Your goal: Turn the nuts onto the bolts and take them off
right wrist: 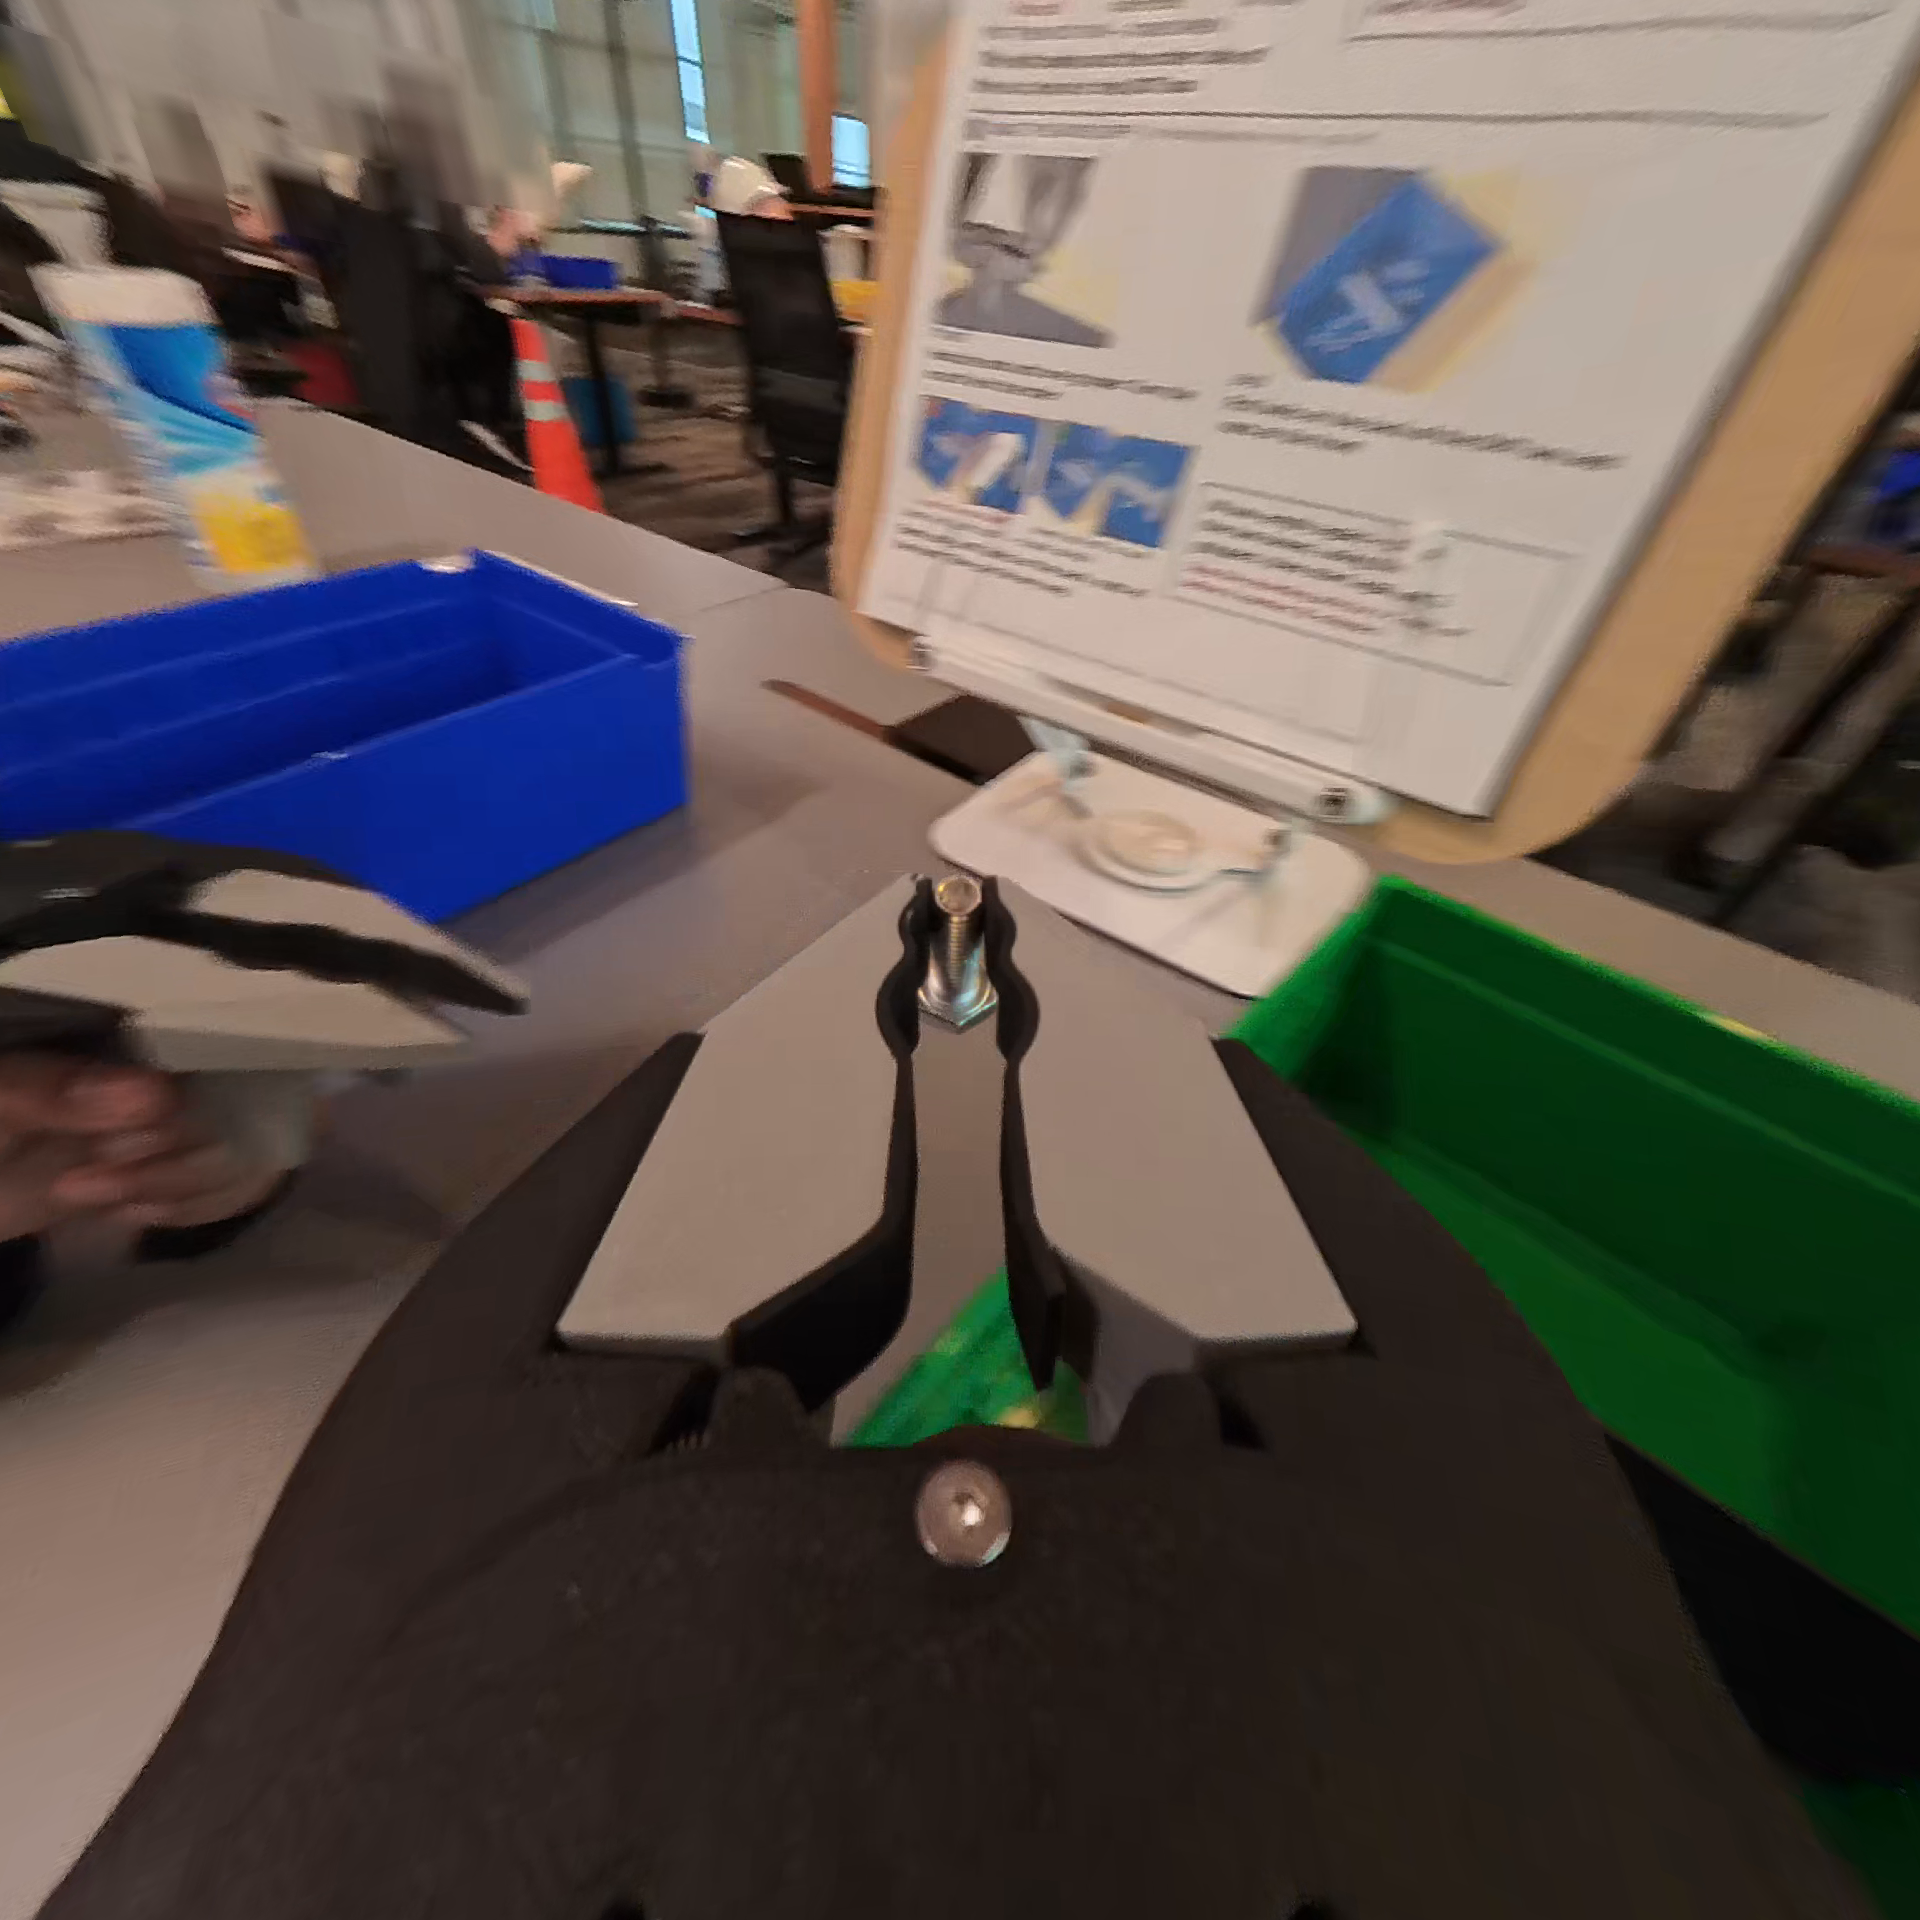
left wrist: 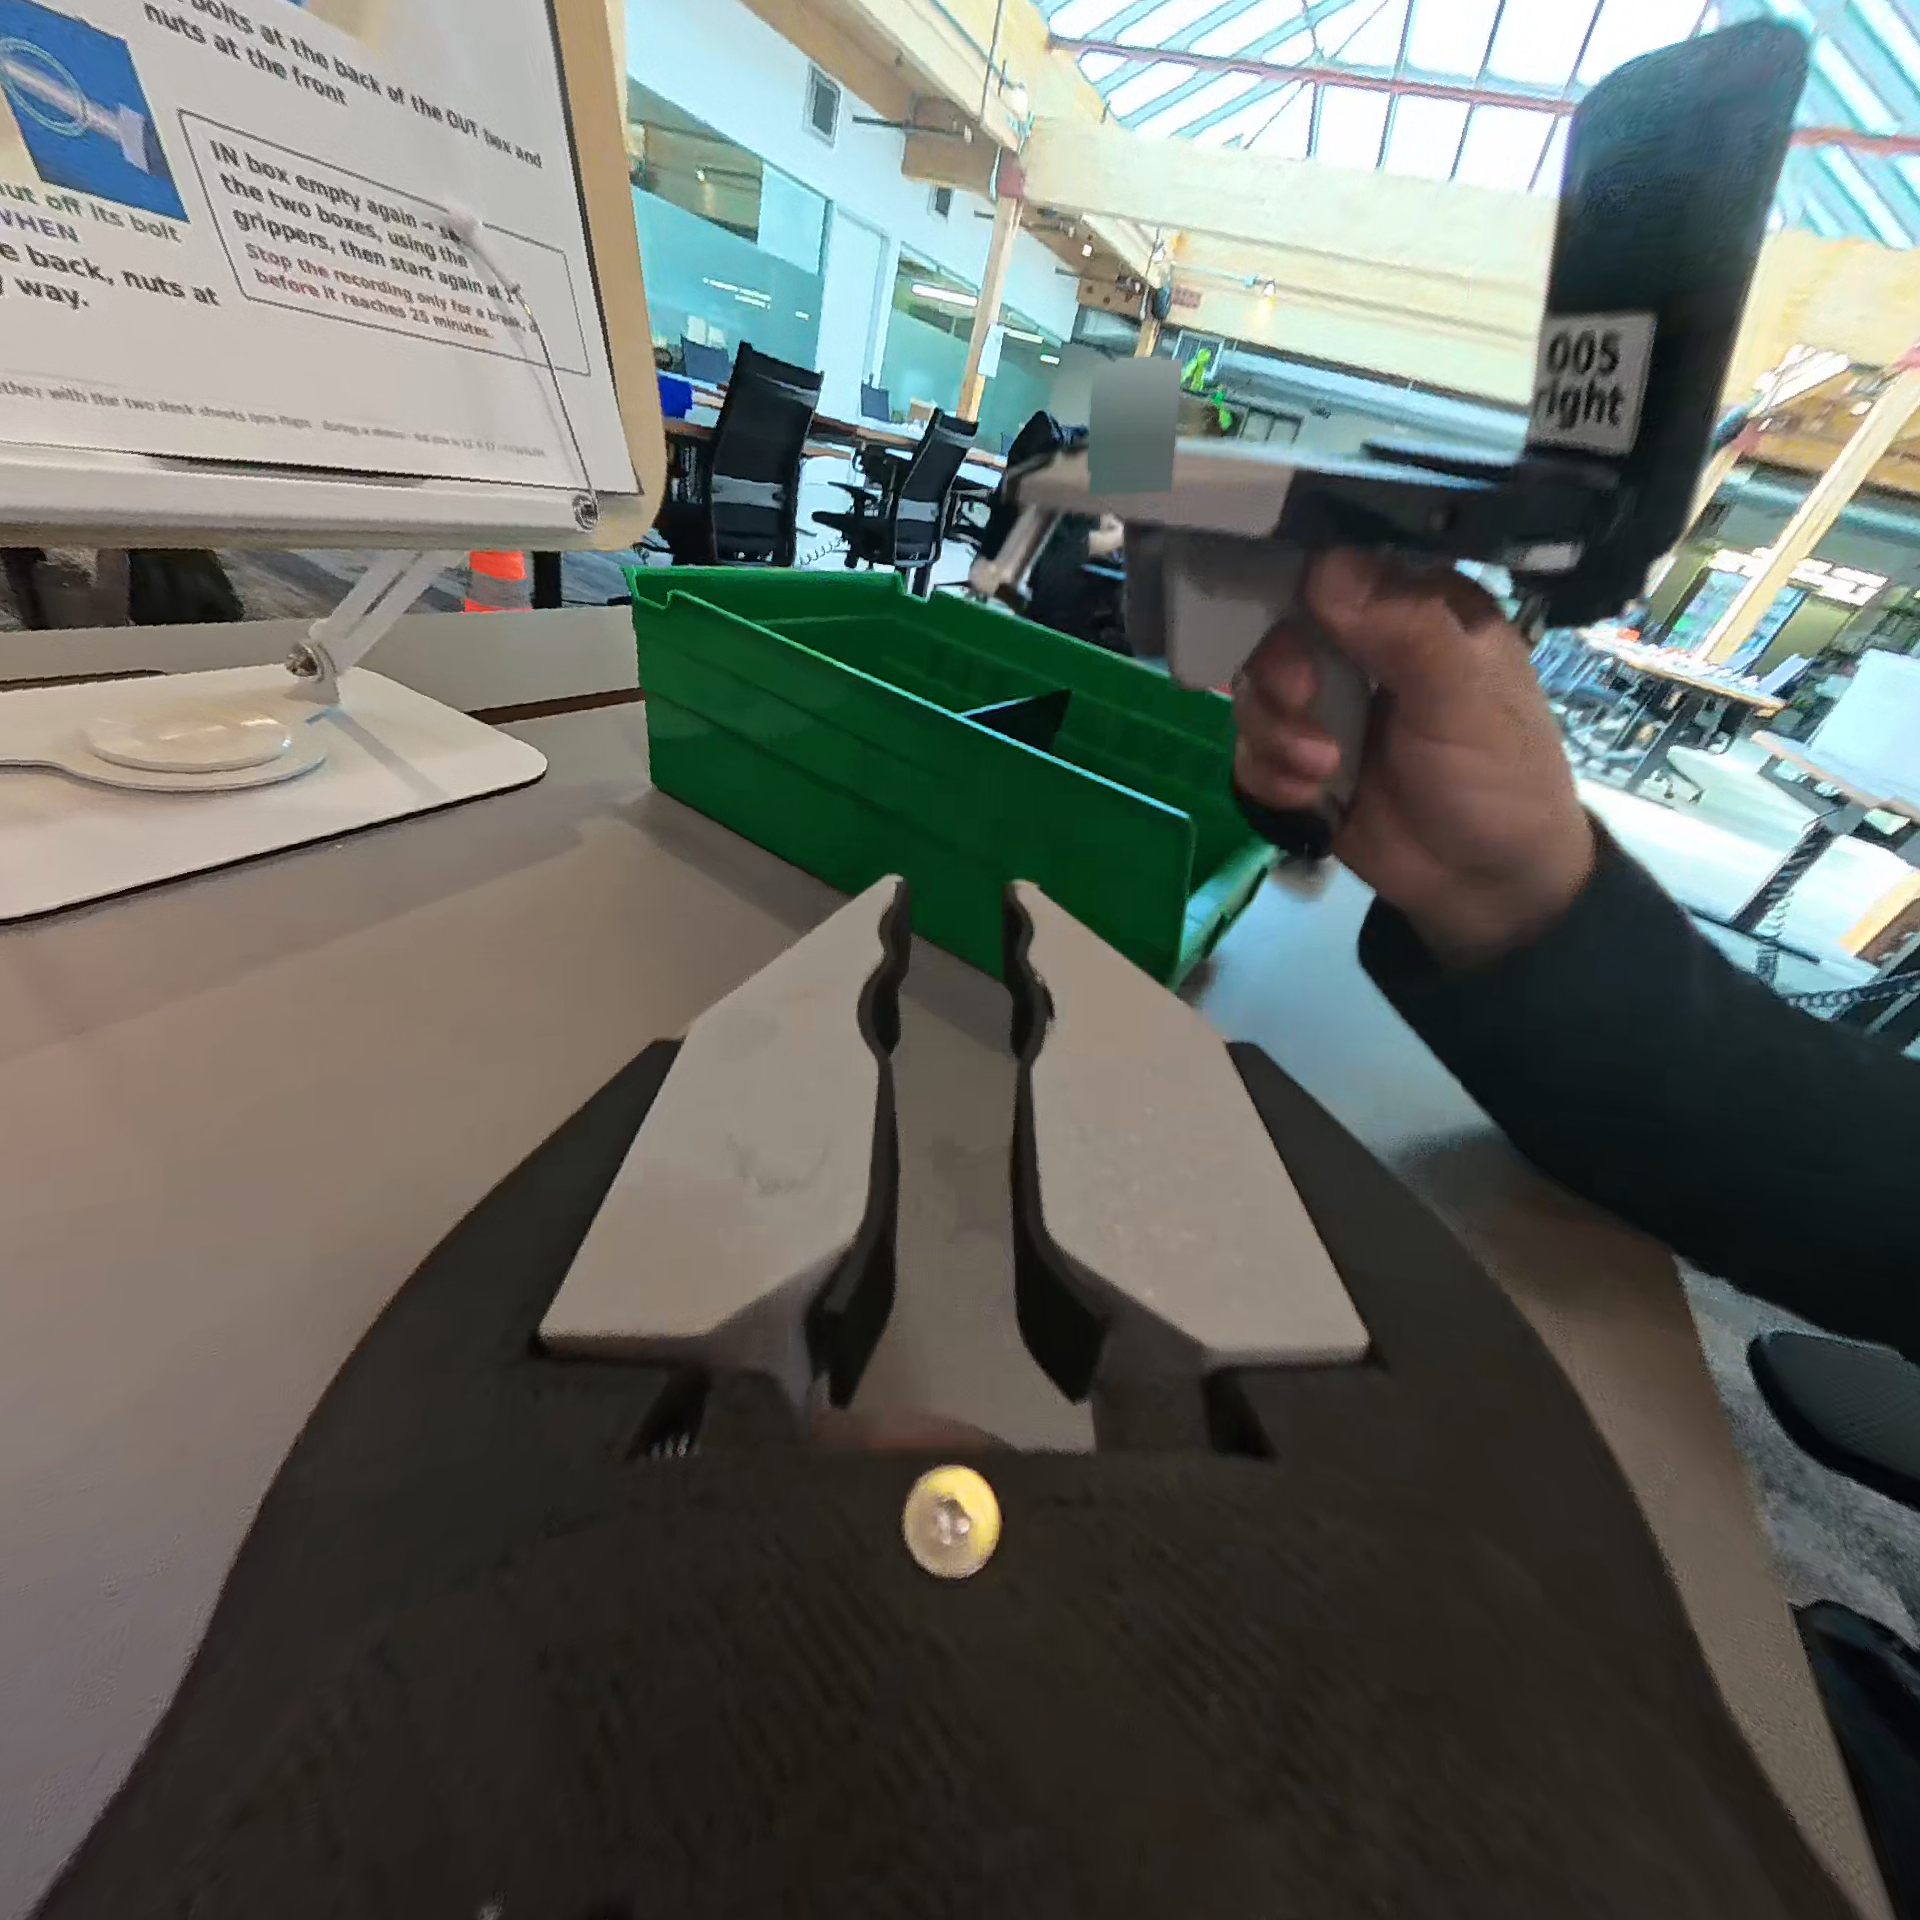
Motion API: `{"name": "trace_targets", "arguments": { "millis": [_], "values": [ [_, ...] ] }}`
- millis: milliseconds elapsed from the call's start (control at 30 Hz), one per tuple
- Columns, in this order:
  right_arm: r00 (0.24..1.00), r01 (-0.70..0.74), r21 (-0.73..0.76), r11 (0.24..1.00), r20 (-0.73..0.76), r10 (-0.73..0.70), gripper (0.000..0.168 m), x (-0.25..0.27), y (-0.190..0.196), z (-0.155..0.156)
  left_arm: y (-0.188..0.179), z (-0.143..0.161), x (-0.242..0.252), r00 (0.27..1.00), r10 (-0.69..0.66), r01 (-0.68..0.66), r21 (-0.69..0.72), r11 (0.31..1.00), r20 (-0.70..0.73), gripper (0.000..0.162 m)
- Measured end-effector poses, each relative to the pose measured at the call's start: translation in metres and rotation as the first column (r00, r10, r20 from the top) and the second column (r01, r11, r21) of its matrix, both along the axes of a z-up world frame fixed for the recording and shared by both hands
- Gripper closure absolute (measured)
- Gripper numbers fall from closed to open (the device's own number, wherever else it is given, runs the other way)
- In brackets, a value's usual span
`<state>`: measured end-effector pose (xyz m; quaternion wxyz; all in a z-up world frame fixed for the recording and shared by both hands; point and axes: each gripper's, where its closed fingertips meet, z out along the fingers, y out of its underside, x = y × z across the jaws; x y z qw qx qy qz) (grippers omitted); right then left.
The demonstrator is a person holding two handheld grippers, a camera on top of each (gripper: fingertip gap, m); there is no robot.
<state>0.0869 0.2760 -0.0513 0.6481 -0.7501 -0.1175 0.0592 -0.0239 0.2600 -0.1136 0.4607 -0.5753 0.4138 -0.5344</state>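
My right gripper [right wrist: 956, 920] is shut on a silver bolt [right wrist: 954, 961]. The bolt lies between the fingertips with its hex head toward the camera and its shaft pointing forward. No nut shows on it. In the left wrist view a hand holds the right gripper [left wrist: 1039, 488] raised above the green bin [left wrist: 914, 748]. My left gripper [left wrist: 956, 904] is open by a narrow gap and empty, low over the grey table, pointing at the green bin. It also shows blurred at the left of the right wrist view [right wrist: 312, 977].
A blue bin [right wrist: 416, 748] stands at the left and the green bin [right wrist: 1558, 1195] at the right. An instruction sheet on a white stand [left wrist: 260, 758] stands between them at the back. A wipes canister [right wrist: 177, 426] stands behind the blue bin. My right fingertips sit around 12 cm from my left ones.
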Motion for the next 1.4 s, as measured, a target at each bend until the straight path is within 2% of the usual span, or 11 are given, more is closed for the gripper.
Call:
{"name": "trace_targets", "arguments": {
  "millis": [133, 267, 533, 633, 667, 700, 767, 1067, 1200, 1333, 1400],
  "values": [
    [0.965, 0.232, 0.007, 0.973, 0.126, -0.231, 0.162, 0.069, 0.004, -0.005, -0.003, -0.014, 0.006, 0.997, -0.006, 0.007, 0.016, 1.0, -0.077, 0.149],
    [0.905, 0.38, -0.056, 0.923, 0.23, -0.359, 0.162, 0.115, 0.013, -0.03, -0.005, -0.023, 0.009, 0.992, -0.008, 0.012, 0.029, 1.0, -0.127, 0.152],
    [0.868, 0.439, -0.11, 0.892, 0.311, -0.389, 0.162, 0.145, 0.026, -0.059, -0.007, -0.024, 0.009, 0.991, -0.014, 0.018, 0.03, 0.999, -0.136, 0.153],
    [0.847, 0.496, -0.217, 0.841, 0.334, -0.414, 0.161, 0.161, 0.03, -0.088, -0.008, -0.024, 0.009, 0.99, -0.013, 0.018, 0.033, 0.999, -0.138, 0.154],
    [0.824, 0.534, -0.253, 0.807, 0.367, -0.431, 0.153, 0.168, 0.029, -0.099, -0.008, -0.024, 0.009, 0.99, -0.014, 0.019, 0.034, 0.999, -0.14, 0.154],
    [0.805, 0.56, -0.28, 0.78, 0.408, -0.431, 0.134, 0.174, 0.026, -0.107, -0.008, -0.025, 0.009, 0.99, -0.014, 0.019, 0.036, 0.999, -0.142, 0.154],
    [0.766, 0.605, -0.241, 0.759, 0.437, -0.471, 0.133, 0.179, 0.023, -0.099, -0.008, -0.025, 0.009, 0.989, -0.015, 0.021, 0.044, 0.999, -0.149, 0.154],
    [0.836, 0.503, 0.125, 0.855, 0.183, -0.518, 0.127, 0.131, 0.013, -0.006, -0.007, -0.028, 0.007, 0.985, -0.015, 0.023, 0.047, 0.999, -0.173, 0.156],
    [0.925, 0.334, 0.209, 0.919, 0.114, -0.362, 0.115, 0.073, 0.01, 0.012, -0.006, -0.034, 0.008, 0.978, -0.007, 0.02, 0.062, 0.998, -0.21, 0.155],
    [0.954, 0.243, 0.272, 0.931, 0.108, -0.281, 0.124, 0.022, 0.004, 0.019, -0.015, -0.032, 0.01, 0.975, -0.038, 0.054, 0.068, 0.996, -0.22, 0.15],
    [0.989, 0.118, 0.344, 0.931, 0.038, -0.14, 0.134, -0.024, -0.009, 0.027, -0.033, -0.02, 0.01, 0.978, -0.123, 0.131, 0.039, 0.991, -0.171, 0.142]
  ]
}}
